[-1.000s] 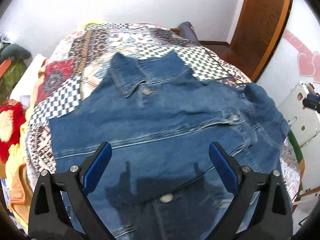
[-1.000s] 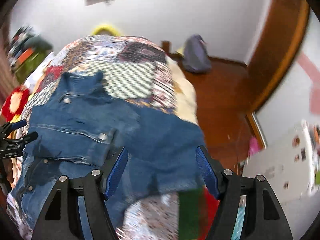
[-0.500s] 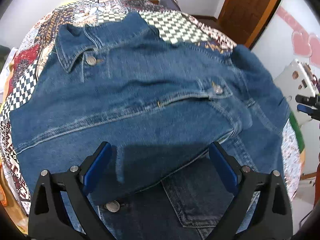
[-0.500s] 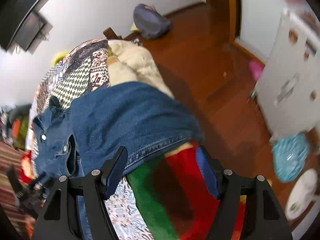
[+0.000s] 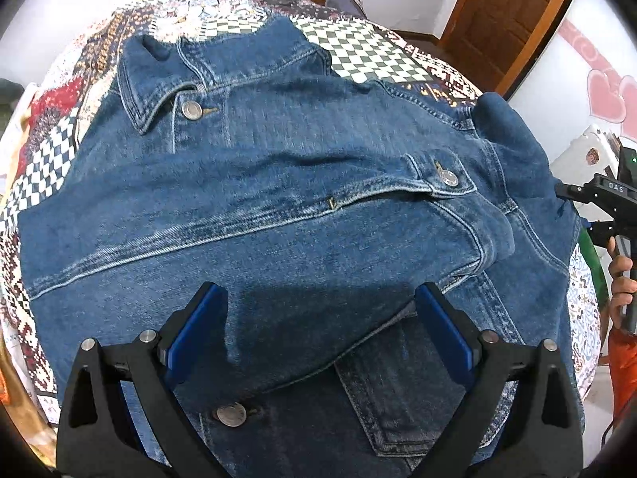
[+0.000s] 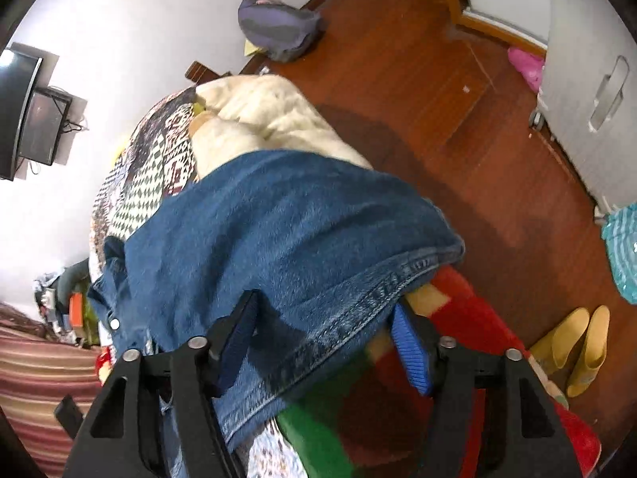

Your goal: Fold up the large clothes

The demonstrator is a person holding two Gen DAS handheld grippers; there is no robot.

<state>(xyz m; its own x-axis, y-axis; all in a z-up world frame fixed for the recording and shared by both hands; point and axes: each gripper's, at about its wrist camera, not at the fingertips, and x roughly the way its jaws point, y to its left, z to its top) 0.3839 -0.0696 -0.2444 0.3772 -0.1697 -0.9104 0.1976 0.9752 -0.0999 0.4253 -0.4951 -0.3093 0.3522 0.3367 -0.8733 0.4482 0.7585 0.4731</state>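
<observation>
A blue denim jacket (image 5: 302,199) lies front up on a patchwork bedspread (image 5: 370,55), collar at the far left. My left gripper (image 5: 318,330) is open, low over the jacket's lower front, holding nothing. In the right wrist view the jacket's sleeve (image 6: 278,231) hangs over the bed's side. My right gripper (image 6: 324,338) is open with the sleeve's hemmed cuff edge (image 6: 358,310) between its jaws, which stand apart from the cloth. The right gripper's body shows at the far right of the left wrist view (image 5: 609,207).
A red and green blanket (image 6: 458,342) hangs under the sleeve. A cream quilt (image 6: 262,119) lies at the bed's far side. On the wooden floor (image 6: 438,91) are a grey bag (image 6: 278,28) and yellow boots (image 6: 577,350). A white cabinet (image 6: 597,79) stands right.
My left gripper has dropped closer over the jacket front. My right gripper has swung to the bed's side and come up to the hanging sleeve cuff.
</observation>
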